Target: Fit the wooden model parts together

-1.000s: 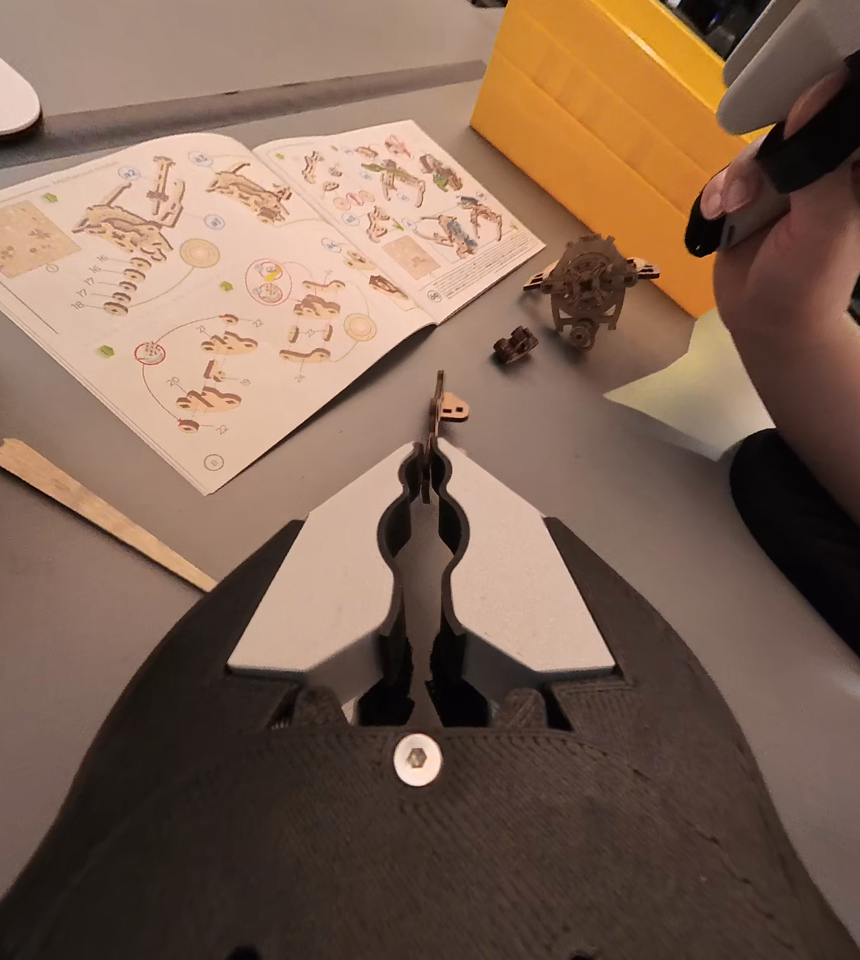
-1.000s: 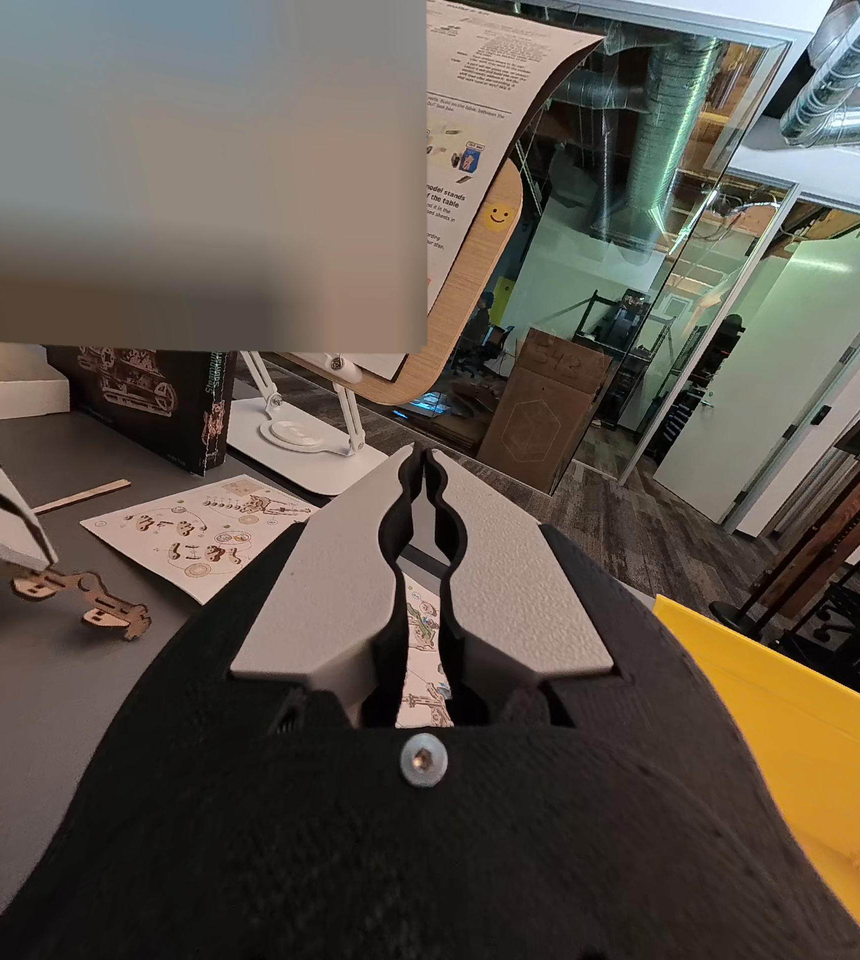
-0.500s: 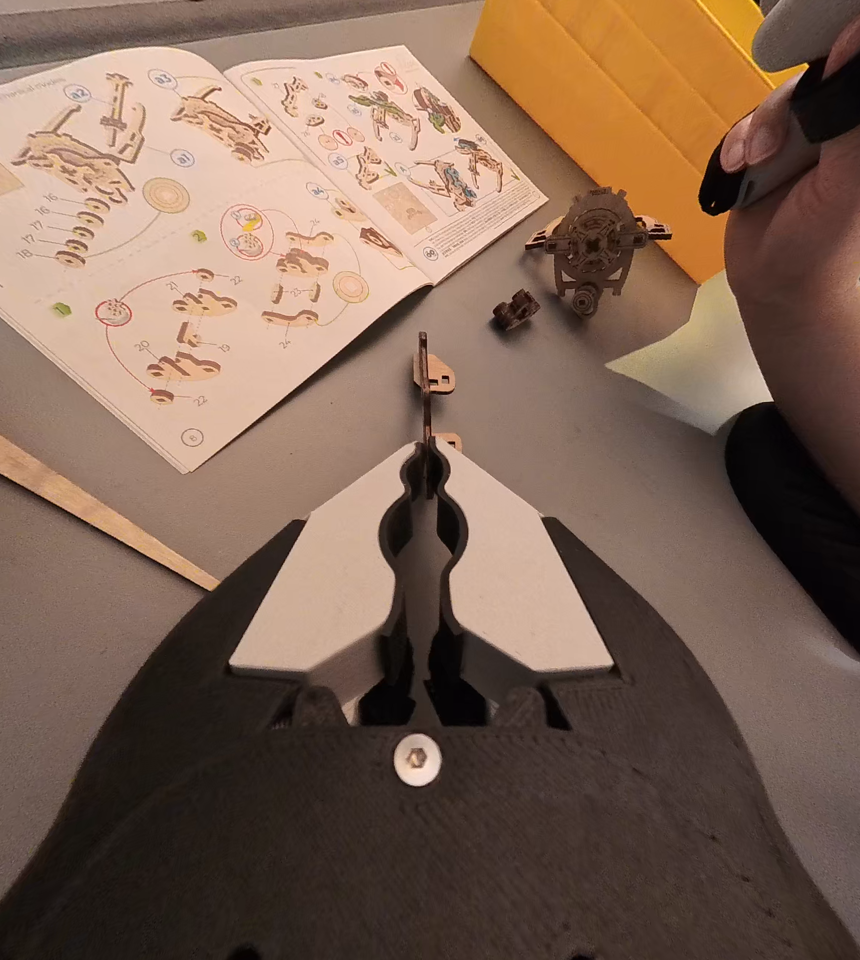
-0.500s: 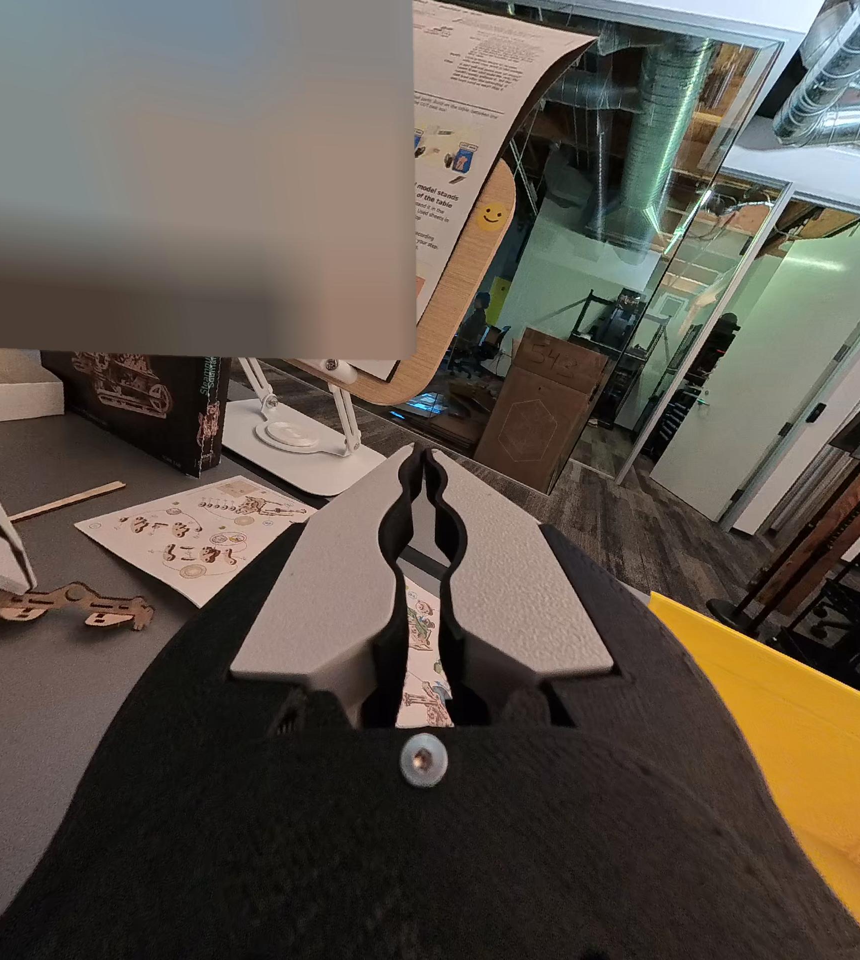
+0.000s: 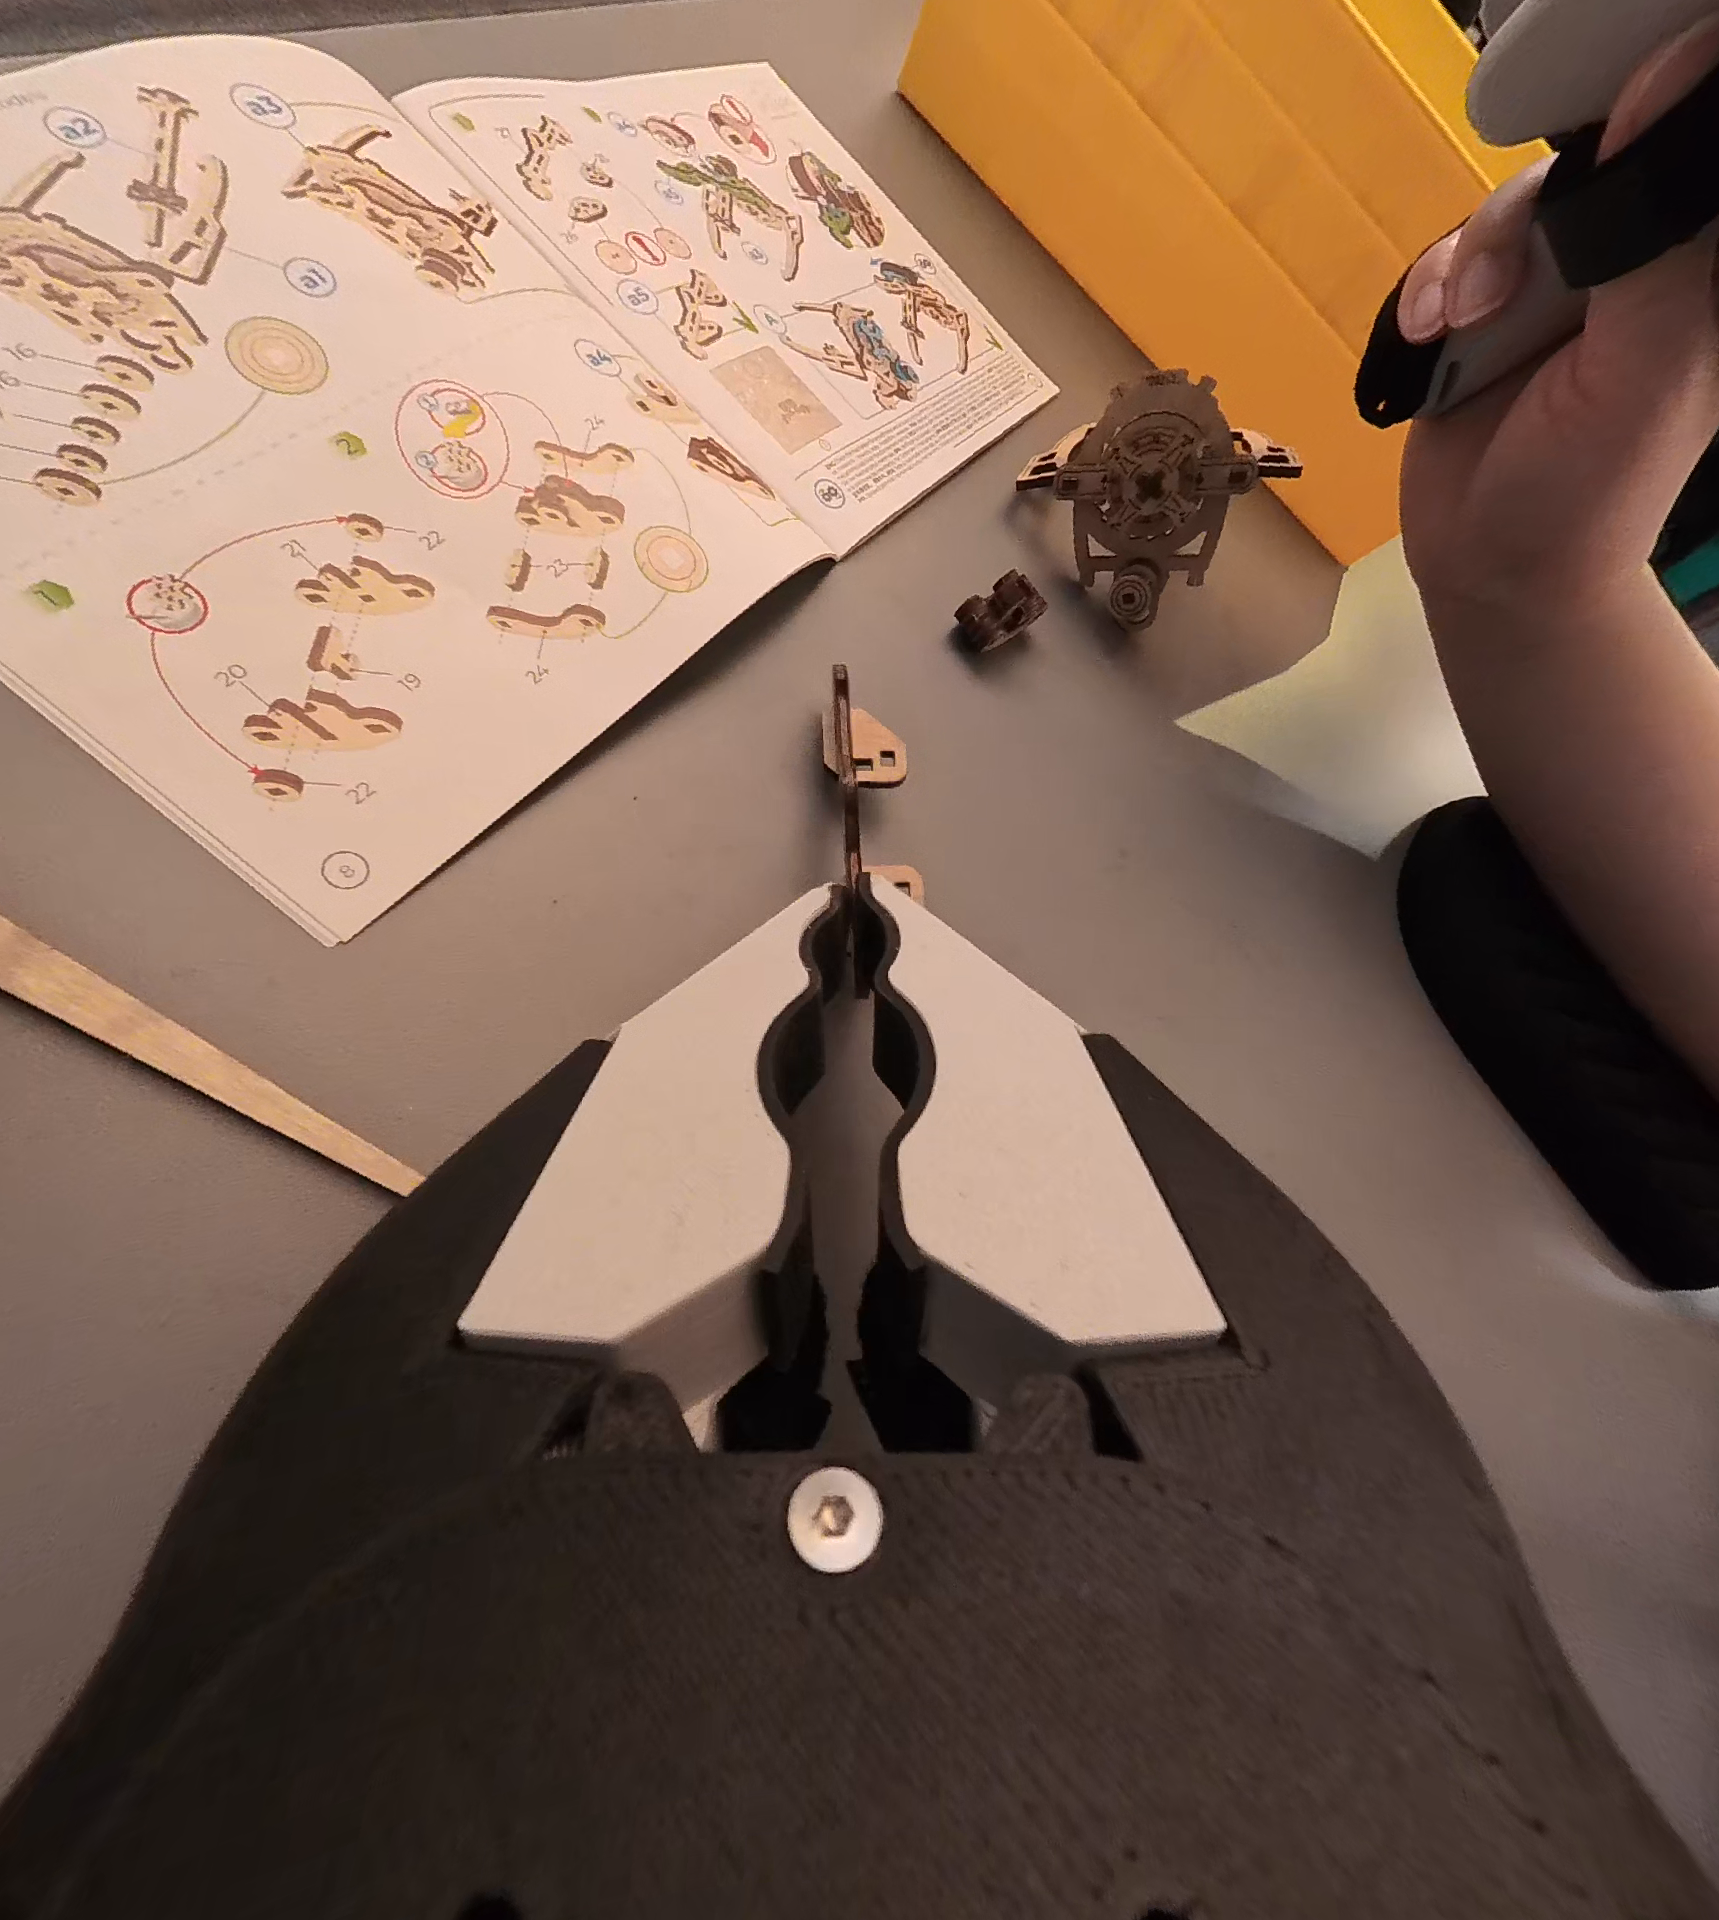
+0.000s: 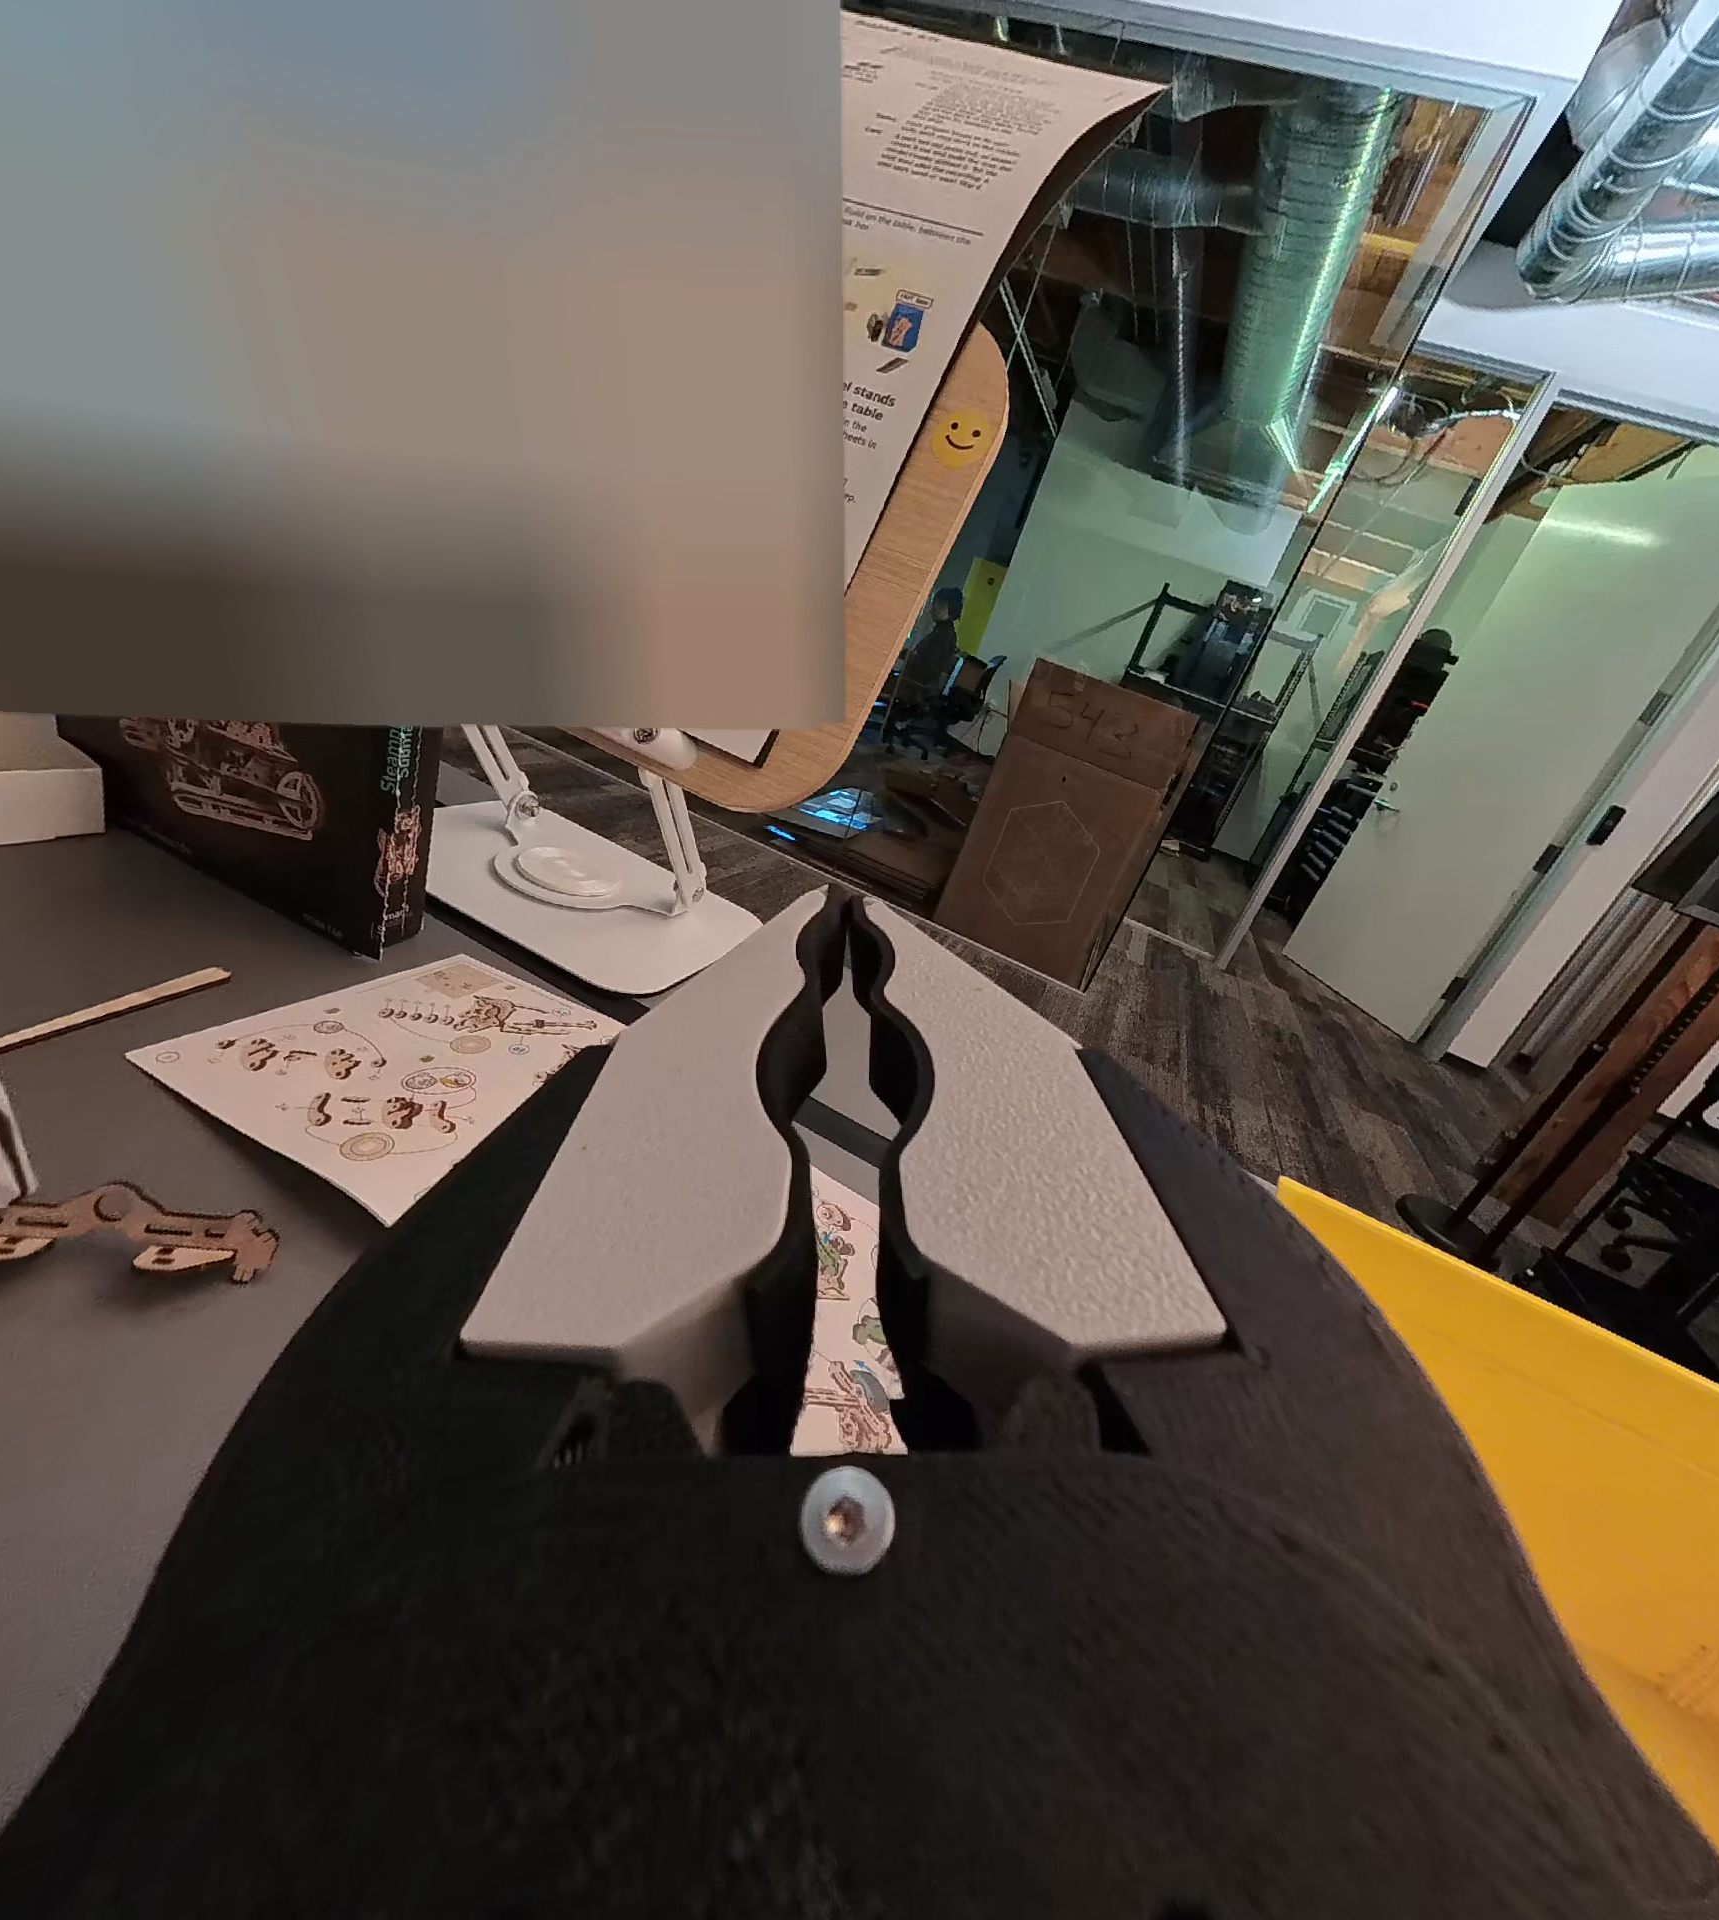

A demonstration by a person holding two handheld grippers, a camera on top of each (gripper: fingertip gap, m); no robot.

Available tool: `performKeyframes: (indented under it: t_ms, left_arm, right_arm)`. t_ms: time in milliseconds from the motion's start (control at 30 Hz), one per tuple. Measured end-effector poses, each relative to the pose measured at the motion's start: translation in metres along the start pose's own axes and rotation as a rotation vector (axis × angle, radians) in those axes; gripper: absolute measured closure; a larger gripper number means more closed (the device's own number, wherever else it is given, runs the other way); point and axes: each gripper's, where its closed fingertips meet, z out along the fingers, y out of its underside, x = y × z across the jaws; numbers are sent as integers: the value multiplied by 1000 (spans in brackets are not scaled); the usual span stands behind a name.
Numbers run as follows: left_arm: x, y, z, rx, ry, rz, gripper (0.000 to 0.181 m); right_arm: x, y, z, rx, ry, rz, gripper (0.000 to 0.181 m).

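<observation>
A slotted wooden strip [image 5: 842, 769] is held edge-on by the left gripper [image 5: 851, 894]. At 1 o'clock, a geared subassembly [image 5: 1151, 483] stands finished, unjoined. The right gripper [image 6: 847, 914] is closed, empty.

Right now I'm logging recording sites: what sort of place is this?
Likely an office or lab workspace: glass partition walls, exposed ceiling ducts, and a grey table with an assembly booklet.

Open booklet [image 5: 367, 468] on the table: small printed numbers and circled codes beside part diagrams. Dark box [image 6: 263, 821]: pale lettering down one edge. Sheet [image 6: 938, 156] on a tilted board: printed lines, too small to read. Cardboard box [image 6: 1063, 810]: faint handwritten digits.
</observation>
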Motion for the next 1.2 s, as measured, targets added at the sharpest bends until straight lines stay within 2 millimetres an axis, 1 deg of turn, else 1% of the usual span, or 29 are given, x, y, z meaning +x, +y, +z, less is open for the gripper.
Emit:
performKeyframes:
  t_ms: [433, 700, 1067, 1200]
  left_arm:
    - [2, 2, 1, -14, 12, 2, 181]
    - [12, 6, 4, -44, 59, 39, 181]
    - [8, 8, 6, -59, 31, 37, 181]
    - [8, 6, 5, -46, 24, 40, 181]
  right_arm:
    - [-1, 0, 0, 0, -3, 1, 181]
    - [-1, 0, 0, 1, -5, 3, 181]
    - [0, 0, 1, 1, -3, 5, 181]
    - [2, -1, 0, 10, 4, 9, 181]
